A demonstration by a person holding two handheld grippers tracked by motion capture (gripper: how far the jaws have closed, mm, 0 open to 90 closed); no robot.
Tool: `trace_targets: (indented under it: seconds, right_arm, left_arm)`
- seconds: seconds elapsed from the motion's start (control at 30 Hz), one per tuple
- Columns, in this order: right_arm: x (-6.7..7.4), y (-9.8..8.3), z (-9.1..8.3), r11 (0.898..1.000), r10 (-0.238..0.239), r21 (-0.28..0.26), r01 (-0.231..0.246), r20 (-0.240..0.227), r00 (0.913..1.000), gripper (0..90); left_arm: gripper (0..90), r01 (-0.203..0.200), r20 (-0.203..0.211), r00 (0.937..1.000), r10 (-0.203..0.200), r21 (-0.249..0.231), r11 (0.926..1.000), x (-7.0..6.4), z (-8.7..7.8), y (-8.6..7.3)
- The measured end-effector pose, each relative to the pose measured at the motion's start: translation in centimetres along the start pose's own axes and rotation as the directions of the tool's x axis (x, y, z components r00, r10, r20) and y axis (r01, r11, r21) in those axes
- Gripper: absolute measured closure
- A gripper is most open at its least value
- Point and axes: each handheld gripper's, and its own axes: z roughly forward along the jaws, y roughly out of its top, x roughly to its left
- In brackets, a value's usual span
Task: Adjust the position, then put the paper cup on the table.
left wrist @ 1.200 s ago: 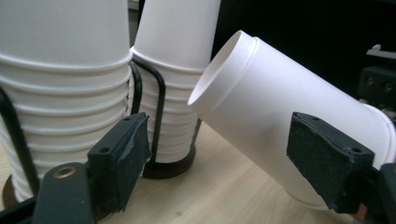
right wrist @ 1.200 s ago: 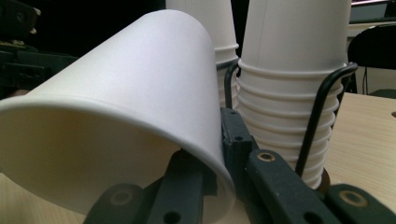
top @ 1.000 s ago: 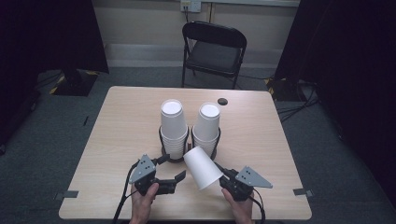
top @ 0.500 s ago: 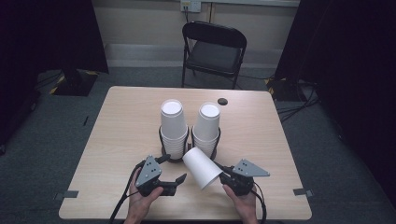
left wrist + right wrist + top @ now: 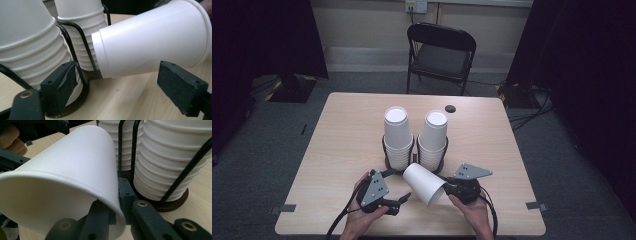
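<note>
Wood-grain table (image 5: 342, 150), R tongs (image 5: 447, 190) pinching smooth tapered paper cup (image 5: 424, 182)

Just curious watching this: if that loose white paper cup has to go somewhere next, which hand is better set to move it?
Probably the right. The right gripper is pinching the rim of the tilted white paper cup, while the left gripper hangs open beside it, holding nothing.

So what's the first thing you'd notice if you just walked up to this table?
A single white paper cup tipped on its side, its rim pinched by the right gripper at the near edge of the light wooden table. Behind it, two tall stacks of white paper cups stand in a black wire holder. The left gripper waits open beside it.
</note>
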Motion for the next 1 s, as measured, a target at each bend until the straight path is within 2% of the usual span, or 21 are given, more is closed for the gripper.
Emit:
trace_targets:
  seconds: [0.03,0.2,0.33,0.4,0.43,0.5,0.57,0.67,0.77,0.83,0.9,1.0]
  right_arm:
    - [-0.1,0.2,0.1,1.000,-0.001,0.023,0.002,-0.012,0.9999,86.4]
    - [-0.3,0.7,0.2,0.998,-0.002,0.070,0.003,-0.017,0.9998,86.4]
    - [-0.4,1.3,0.3,0.992,0.010,0.124,-0.006,-0.032,0.9994,86.4]
    - [-0.4,1.4,0.4,0.991,0.013,0.130,-0.008,-0.034,0.9993,86.4]
    - [-0.6,1.6,0.5,0.989,0.020,0.144,-0.016,-0.032,0.9993,86.4]
    - [-0.6,1.7,0.6,0.989,0.019,0.147,-0.014,-0.035,0.9992,86.4]
    - [-0.5,1.9,0.7,0.985,0.020,0.171,-0.013,-0.038,0.9991,86.4]
    - [-0.5,2.0,0.9,0.982,0.027,0.186,-0.019,-0.043,0.9987,86.4]
    - [-0.5,2.2,1.2,0.974,0.036,0.224,-0.022,-0.059,0.9976,86.4]
    - [-0.5,2.7,1.4,0.963,0.041,0.270,-0.019,-0.075,0.9963,86.4]
    - [-0.5,2.9,1.5,0.962,0.041,0.274,-0.018,-0.079,0.9960,86.3]
    - [-0.4,3.2,1.9,0.954,0.041,0.301,-0.011,-0.095,0.9946,86.4]
  left_arm:
    - [15.7,-0.015,0.000,0.9999,0.015,0.008,0.9998,-0.1,-0.1,0.0]
    - [15.7,-0.036,0.010,0.9993,0.036,0.021,0.9991,-0.2,0.0,0.0]
    - [16.3,-0.050,0.028,0.9984,0.050,0.012,0.9987,-0.2,0.2,-0.1]
    - [16.2,-0.055,0.031,0.9980,0.054,0.013,0.9984,-0.2,0.2,-0.1]
    - [16.0,-0.078,0.044,0.9961,0.077,0.021,0.9967,-0.3,0.3,-0.1]
    - [15.7,-0.092,0.052,0.9946,0.090,0.031,0.9953,-0.3,0.4,-0.1]
    - [15.6,-0.130,0.048,0.9906,0.128,0.050,0.9902,-0.5,0.8,-0.3]
    - [15.6,-0.141,0.054,0.9889,0.139,0.048,0.9888,-0.6,0.7,-0.4]
    - [16.2,-0.149,0.073,0.9867,0.145,0.047,0.9877,-0.6,0.6,-0.4]
    - [15.7,-0.166,0.081,0.9835,0.162,0.044,0.9852,-0.8,0.7,-0.4]
    - [15.7,-0.174,0.083,0.9821,0.169,0.047,0.9837,-0.9,0.7,-0.4]
    - [15.6,-0.187,0.098,0.9785,0.182,0.047,0.9812,-1.0,0.9,-0.6]
